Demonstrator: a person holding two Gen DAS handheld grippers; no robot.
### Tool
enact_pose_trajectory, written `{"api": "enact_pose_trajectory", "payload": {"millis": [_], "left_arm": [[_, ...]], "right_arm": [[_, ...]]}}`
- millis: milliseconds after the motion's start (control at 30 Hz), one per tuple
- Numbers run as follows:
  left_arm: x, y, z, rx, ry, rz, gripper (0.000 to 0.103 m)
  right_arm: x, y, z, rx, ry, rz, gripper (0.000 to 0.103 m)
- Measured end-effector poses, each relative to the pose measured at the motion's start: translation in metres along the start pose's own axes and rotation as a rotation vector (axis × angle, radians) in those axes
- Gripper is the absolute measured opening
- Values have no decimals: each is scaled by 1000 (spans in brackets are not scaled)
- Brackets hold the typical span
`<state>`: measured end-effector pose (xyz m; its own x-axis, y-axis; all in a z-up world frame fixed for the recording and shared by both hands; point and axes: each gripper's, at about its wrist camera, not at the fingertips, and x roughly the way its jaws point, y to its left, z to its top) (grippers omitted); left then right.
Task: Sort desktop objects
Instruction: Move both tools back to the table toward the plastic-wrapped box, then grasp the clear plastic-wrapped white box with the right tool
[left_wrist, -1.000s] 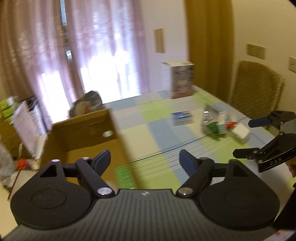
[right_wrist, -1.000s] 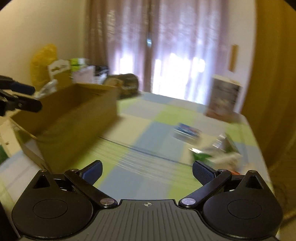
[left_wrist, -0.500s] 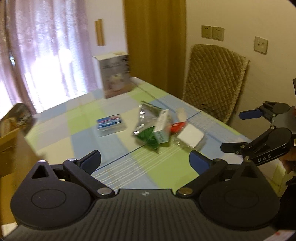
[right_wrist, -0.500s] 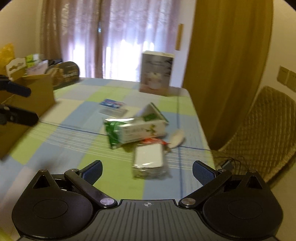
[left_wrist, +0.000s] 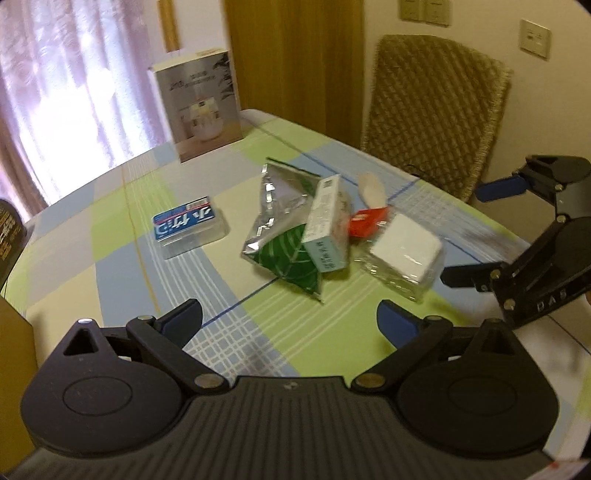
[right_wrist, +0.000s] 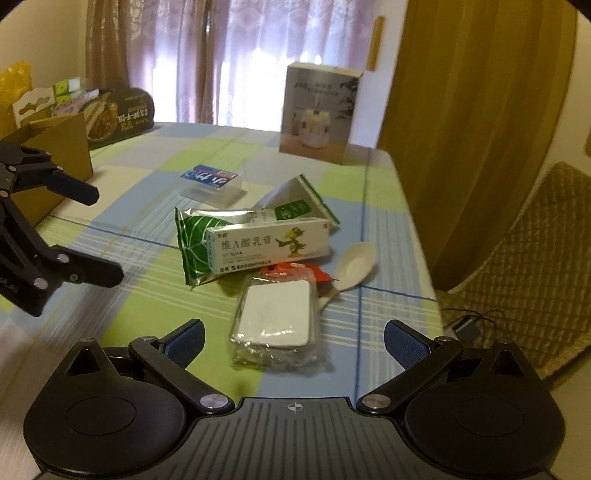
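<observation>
Checked tablecloth (right_wrist: 155, 295) carries clutter before curtains (right_wrist: 229, 55); left hand-held gripper (left_wrist: 290, 319) and right hand-held gripper (right_wrist: 293, 338) spread, empty.

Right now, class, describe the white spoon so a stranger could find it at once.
On the checked tablecloth, find the heap of packets in the middle. The white spoon lies at its edge nearest the wicker chair, beside a red packet. It is the only bare, unwrapped utensil there.
</observation>
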<state>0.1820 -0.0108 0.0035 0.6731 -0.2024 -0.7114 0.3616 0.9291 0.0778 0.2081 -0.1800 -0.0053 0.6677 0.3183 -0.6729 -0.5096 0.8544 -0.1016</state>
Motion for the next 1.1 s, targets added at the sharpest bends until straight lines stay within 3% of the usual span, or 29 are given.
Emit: {"api": "enact_pose_trajectory", "payload": {"millis": [267, 467, 567, 700, 767, 967, 1100], "left_arm": [[16, 11, 10, 14, -32, 7, 101], [27, 17, 14, -22, 24, 19, 101], [32, 13, 15, -14, 50, -7, 99], [34, 4, 17, 38, 52, -19, 98], [35, 1, 17, 48, 53, -28, 96], [35, 0, 20, 107, 24, -44, 90], [40, 0, 23, 101, 24, -71, 76]], "right_arm": [[33, -5, 10, 16, 50, 41, 100], [49, -1, 10, 18, 107, 66, 99], [54, 0, 11, 15, 126, 73, 86], [59, -1, 11, 33, 141, 72, 77], [60, 0, 12, 31, 143, 70, 65], [59, 3, 13, 30, 153, 71, 60], [51, 2, 13, 35, 148, 69, 58]]}}
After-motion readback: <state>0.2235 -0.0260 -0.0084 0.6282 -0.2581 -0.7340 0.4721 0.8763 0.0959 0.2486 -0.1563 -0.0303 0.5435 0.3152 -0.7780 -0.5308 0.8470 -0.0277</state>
